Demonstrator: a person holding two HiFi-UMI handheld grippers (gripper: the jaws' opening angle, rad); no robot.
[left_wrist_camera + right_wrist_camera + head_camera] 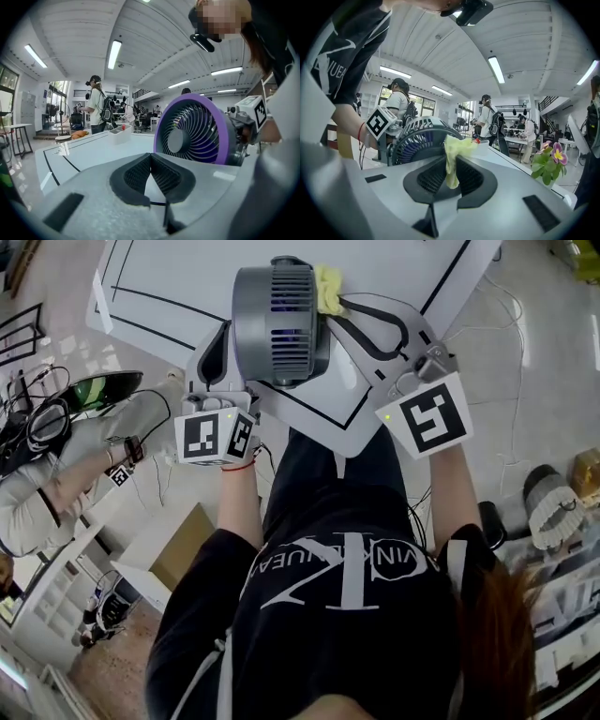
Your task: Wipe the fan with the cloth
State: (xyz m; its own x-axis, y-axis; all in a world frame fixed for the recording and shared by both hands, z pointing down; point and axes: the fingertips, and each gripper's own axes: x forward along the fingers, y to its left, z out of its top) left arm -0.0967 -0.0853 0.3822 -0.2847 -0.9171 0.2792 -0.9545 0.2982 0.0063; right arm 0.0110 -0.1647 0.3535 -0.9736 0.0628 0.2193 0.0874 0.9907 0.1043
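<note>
One fan (281,324) — near table (187,277) edge

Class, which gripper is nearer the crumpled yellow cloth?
Right. The right gripper has its jaws shut on the crumpled yellow cloth beside the grey fan; the left gripper, shut and empty, sits at the fan's other side, apart from the cloth.

- White table (178,277), black lines marked across its top.
- White open bin (119,135), standing on the far part of the table.
- Potted plant (551,164), pink and yellow flowers with green leaves, near the table's edge.
- Brown cardboard box (183,557), low beside the table.
- Black cable bundle (42,420), at the far left of the head view.
- Person in pale sleeves (47,493), dark wristwatch, next to the cables.
- Standing person with backpack (97,105), with more people behind.
- Ceiling light strips (114,54), lit.
</note>
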